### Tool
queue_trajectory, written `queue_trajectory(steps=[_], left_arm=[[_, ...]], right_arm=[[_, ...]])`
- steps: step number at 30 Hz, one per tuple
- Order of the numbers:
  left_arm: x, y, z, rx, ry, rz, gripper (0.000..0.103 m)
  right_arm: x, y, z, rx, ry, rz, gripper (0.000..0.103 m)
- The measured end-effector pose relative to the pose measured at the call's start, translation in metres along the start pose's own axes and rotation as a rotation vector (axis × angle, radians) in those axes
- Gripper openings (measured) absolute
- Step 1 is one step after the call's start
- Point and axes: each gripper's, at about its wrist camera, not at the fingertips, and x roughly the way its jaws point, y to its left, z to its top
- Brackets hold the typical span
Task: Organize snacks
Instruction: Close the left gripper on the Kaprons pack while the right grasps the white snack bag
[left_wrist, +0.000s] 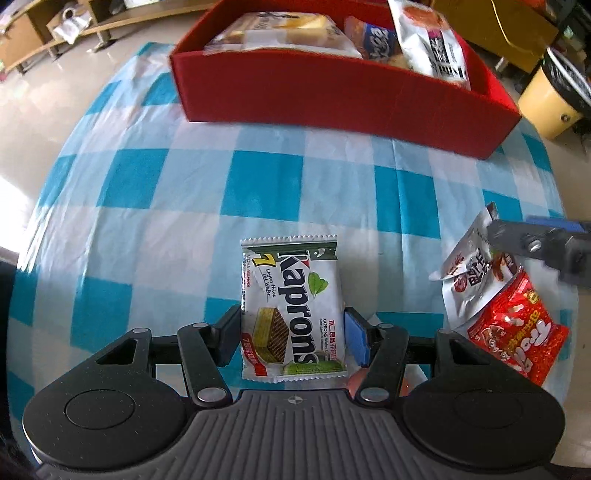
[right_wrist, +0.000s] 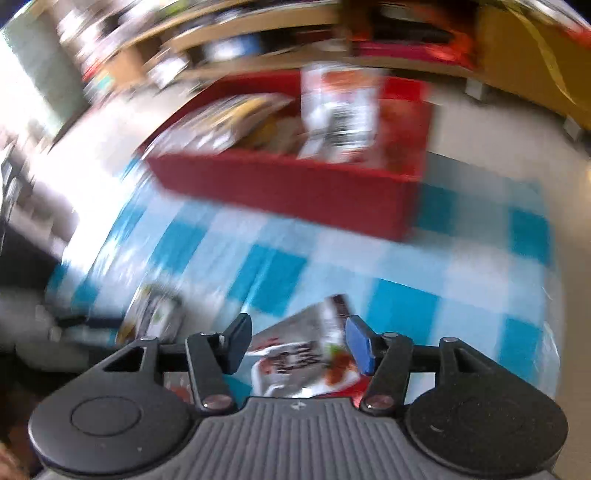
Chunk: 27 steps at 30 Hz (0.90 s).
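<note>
Left gripper is closed on the Kaprons wafer pack, pads against both sides, pack not yet in the red box. Right gripper is half open around a white snack pouch; grip can't be confirmed through blur. Several packs are already boxed. A red packet is left on the checked tablecloth.
</note>
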Motion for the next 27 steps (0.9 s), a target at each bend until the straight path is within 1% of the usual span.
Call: queue_trajectory(steps=[1,3,5,7,8,10,12,13,15,17,21,23,25,27], left_arm=[[-0.001,0.003,0.001,-0.007,-0.001,-0.002,0.065],[-0.010,0.001,-0.002,-0.012,-0.004,-0.017,0.065],[-0.010,0.000,-0.001,-0.018,-0.018,-0.026,0.065],[-0.006,0.001,0.001,-0.032,-0.005,-0.045,0.065],[-0.004,0.000,0.001,-0.036,0.000,-0.056,0.065],[0.000,-0.001,0.003,-0.039,0.011,-0.068,0.065],[0.003,-0.004,0.006,-0.036,0.014,-0.072,0.065],[0.003,-0.004,0.007,-0.035,0.011,-0.074,0.065],[0.007,-0.003,0.009,-0.033,0.010,-0.076,0.065],[0.007,-0.004,0.008,-0.032,0.011,-0.078,0.065],[0.007,0.000,0.008,-0.047,0.007,-0.087,0.065],[0.005,0.003,0.008,-0.070,-0.004,-0.093,0.065],[0.000,0.003,0.007,-0.071,-0.014,-0.101,0.065],[-0.002,0.002,0.006,-0.064,-0.027,-0.091,0.066]], right_arm=[[-0.002,-0.003,-0.001,0.033,0.001,0.007,0.053],[0.000,-0.004,-0.003,0.058,0.019,0.018,0.053],[0.008,0.004,-0.009,0.084,0.061,0.056,0.053],[0.020,0.010,-0.012,0.096,0.117,0.110,0.053],[0.025,0.012,-0.012,0.099,0.138,0.118,0.053],[0.037,0.015,-0.011,0.091,0.158,0.085,0.054],[0.041,0.014,-0.004,0.097,0.150,0.087,0.054],[0.041,0.013,0.001,0.098,0.141,0.071,0.054],[0.041,0.014,0.009,0.053,0.102,-0.028,0.055],[0.042,0.013,0.014,0.018,0.076,-0.101,0.056],[0.045,0.010,0.013,0.016,0.078,-0.110,0.059],[0.043,0.006,0.013,0.044,0.053,-0.111,0.059],[0.043,0.004,0.017,0.066,0.037,-0.109,0.059],[0.047,0.004,0.021,0.063,0.041,-0.113,0.060]])
